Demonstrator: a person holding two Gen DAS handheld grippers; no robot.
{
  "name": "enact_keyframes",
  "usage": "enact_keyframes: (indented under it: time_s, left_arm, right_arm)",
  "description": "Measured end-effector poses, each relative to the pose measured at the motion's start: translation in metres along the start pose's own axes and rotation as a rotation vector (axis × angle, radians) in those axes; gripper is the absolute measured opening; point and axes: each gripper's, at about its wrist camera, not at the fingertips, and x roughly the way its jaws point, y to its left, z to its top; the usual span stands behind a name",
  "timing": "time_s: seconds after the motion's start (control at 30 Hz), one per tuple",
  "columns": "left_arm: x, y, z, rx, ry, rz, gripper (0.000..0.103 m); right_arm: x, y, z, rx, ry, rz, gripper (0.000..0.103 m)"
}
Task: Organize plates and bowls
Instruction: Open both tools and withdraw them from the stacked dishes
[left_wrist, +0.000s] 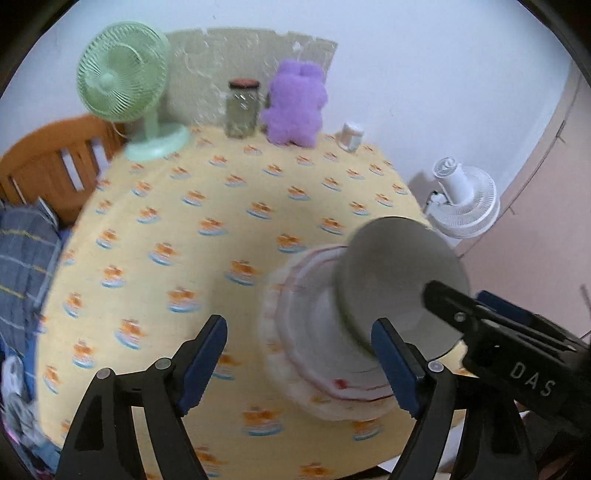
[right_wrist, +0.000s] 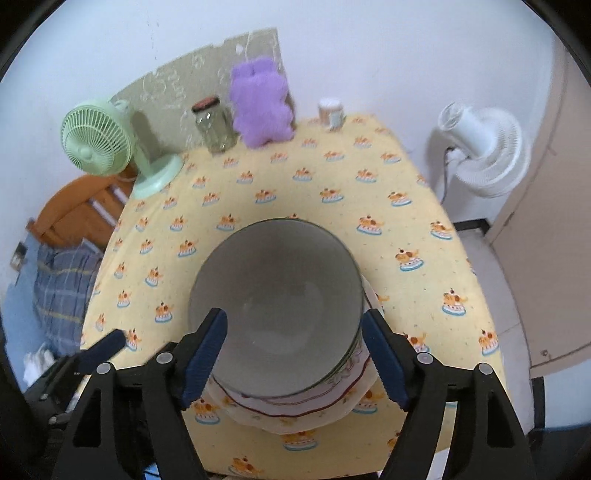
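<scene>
Here, the left gripper (left_wrist: 295, 363), black-framed with blue pads, hangs with its jaws spread wide and nothing between them, over the yellow tablecloth printed with small cake motifs (left_wrist: 192, 229). The right gripper (right_wrist: 297, 356), of the same make, is likewise released, its blue pads standing either side of the grey round bowl (right_wrist: 275, 306) without pressing on it; in the left wrist view its black body, lettered "DAS", juts in from the right. The grey bowl sits on top of a stack of white plates with red rim lines (left_wrist: 317, 358), near the table's front right part, and the stack rests on the tablecloth. Along the far edge of the table, against the white wall, stand a mint-green desk fan (left_wrist: 125, 88), a glass jar with a dark red lid (left_wrist: 242, 109), a purple plush bear (left_wrist: 295, 105) and a small white lidded container (left_wrist: 351, 136). Beyond the table's right side a white fan (right_wrist: 484, 153) stands near a beige door. At left, an orange wooden chair back (left_wrist: 48, 162) and blue plaid fabric (left_wrist: 22, 254) show past the table edge.
</scene>
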Motion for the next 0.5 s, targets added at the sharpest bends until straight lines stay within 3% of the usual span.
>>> enact_keyframes:
  time_s: [0.3,0.5]
  left_arm:
    - [-0.026,0.058,-0.025,0.064,-0.098,0.061,0.086]
    - [-0.041,0.077,-0.047,0.079,-0.168,0.083,0.092]
  right_arm:
    - [-0.020,0.043,-0.048,0.016,-0.145,-0.112,0.078]
    - [-0.024,0.065,-0.076,-0.021,-0.201,-0.102,0.078]
